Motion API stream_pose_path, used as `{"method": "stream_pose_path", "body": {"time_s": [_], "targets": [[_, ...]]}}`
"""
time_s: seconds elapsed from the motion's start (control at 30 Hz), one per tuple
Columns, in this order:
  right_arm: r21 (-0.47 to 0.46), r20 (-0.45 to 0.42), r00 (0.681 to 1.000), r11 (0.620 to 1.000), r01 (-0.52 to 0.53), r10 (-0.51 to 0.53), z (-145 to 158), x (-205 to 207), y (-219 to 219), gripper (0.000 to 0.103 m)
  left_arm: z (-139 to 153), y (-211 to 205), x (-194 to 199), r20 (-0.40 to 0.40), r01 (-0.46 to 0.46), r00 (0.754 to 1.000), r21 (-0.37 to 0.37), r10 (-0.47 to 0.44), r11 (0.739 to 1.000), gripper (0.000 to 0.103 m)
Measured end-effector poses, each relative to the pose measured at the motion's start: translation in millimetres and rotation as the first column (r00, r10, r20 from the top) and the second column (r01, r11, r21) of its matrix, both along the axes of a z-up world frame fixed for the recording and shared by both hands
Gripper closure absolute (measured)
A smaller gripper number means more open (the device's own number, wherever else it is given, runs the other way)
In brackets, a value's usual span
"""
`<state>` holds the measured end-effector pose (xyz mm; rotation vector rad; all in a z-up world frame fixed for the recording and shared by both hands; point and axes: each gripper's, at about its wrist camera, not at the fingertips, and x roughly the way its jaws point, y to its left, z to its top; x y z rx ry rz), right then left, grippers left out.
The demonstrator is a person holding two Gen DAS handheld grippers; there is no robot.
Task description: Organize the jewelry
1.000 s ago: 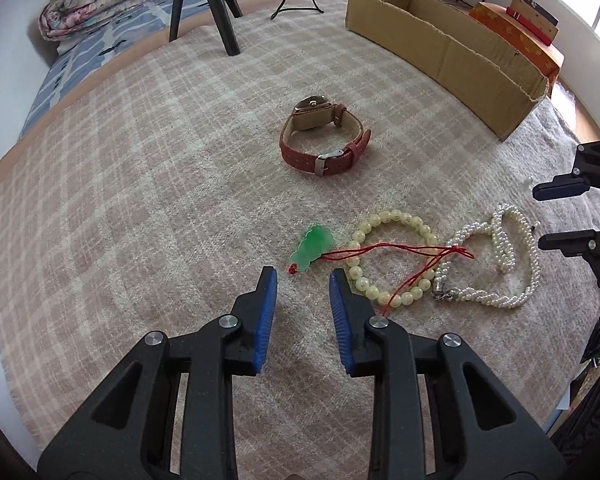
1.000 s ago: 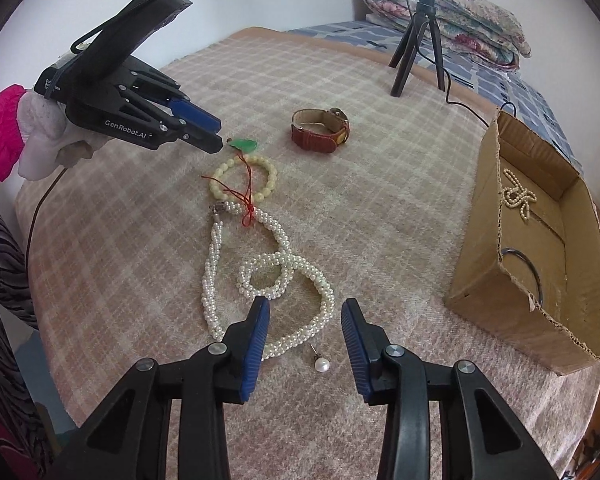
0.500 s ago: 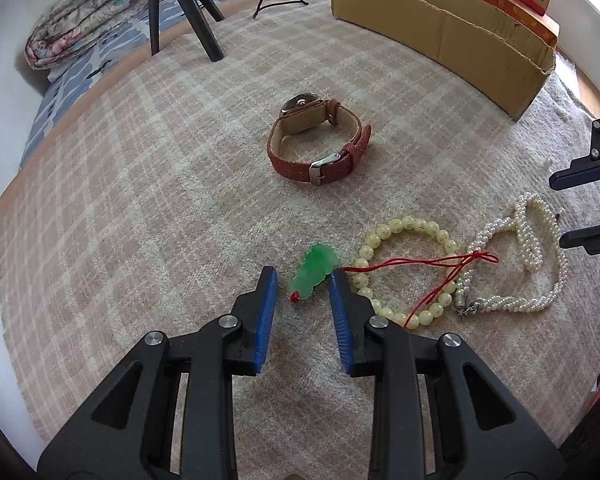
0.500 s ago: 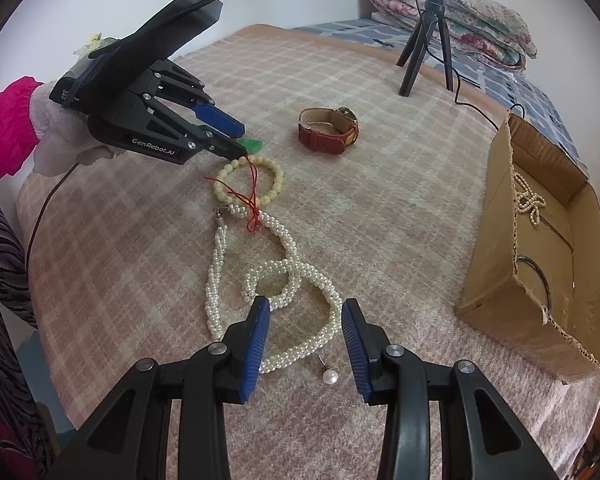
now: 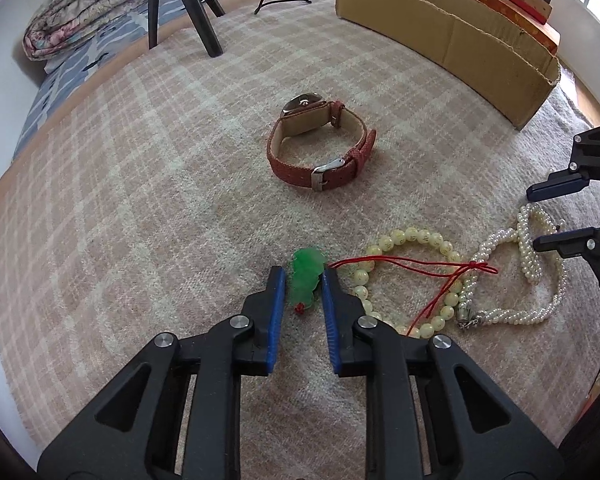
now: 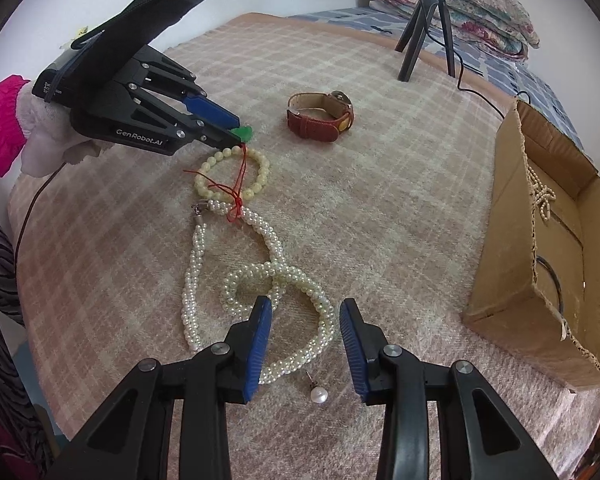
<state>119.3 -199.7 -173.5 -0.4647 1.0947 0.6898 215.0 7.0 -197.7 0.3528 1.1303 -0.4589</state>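
The left hand-held gripper (image 5: 302,280) is around the green charm (image 5: 307,276) in the middle of the bed (image 5: 140,168), not yet squeezing. Its red string (image 5: 404,266) lies over the beads (image 5: 410,236) and pearls (image 6: 260,280), so lifting might drag them. The right hand-held gripper (image 6: 305,316) is released above the pearls.

The dark ring (image 6: 548,280) in the cardboard box (image 6: 500,280) is half hidden behind its torn wall.

A tripod (image 5: 188,4) stands near folded bedding (image 5: 88,4).
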Motion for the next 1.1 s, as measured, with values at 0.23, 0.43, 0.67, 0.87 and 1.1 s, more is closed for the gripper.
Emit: {"method": "stream_pose_path", "body": {"time_s": [0.23,0.43,0.67,0.87,1.1], "targets": [[-0.013,-0.011,1.000,1.000,0.017,-0.017,-6.7,4.1,0.4,0.093,-0.2,-1.7,-2.6,0.014,-0.006,1.000,0.002,0.006,1.000,0.091],[-0.027,0.033,0.999,1.000,0.002,-0.001,-2.0,-2.2,9.9,0.097,2.9,2.3,-6.8,0.023,-0.026,0.999,0.002,0.026,1.000,0.091],[-0.006,0.127,0.992,1.000,0.000,0.001,22.6,-11.6,17.8,0.097,22.5,19.4,-12.3,0.048,-0.094,0.994,-0.041,0.096,0.995,0.091],[0.025,0.209,0.978,1.000,0.008,-0.013,46.3,-19.7,20.6,0.097,56.9,28.2,-23.7,0.102,-0.128,0.985,-0.104,0.138,0.986,0.091],[0.073,0.298,0.954,0.997,0.020,-0.041,78.9,-30.7,17.8,0.097,101.9,30.0,-40.1,0.167,-0.142,0.970,-0.192,0.175,0.971,0.091]]}}
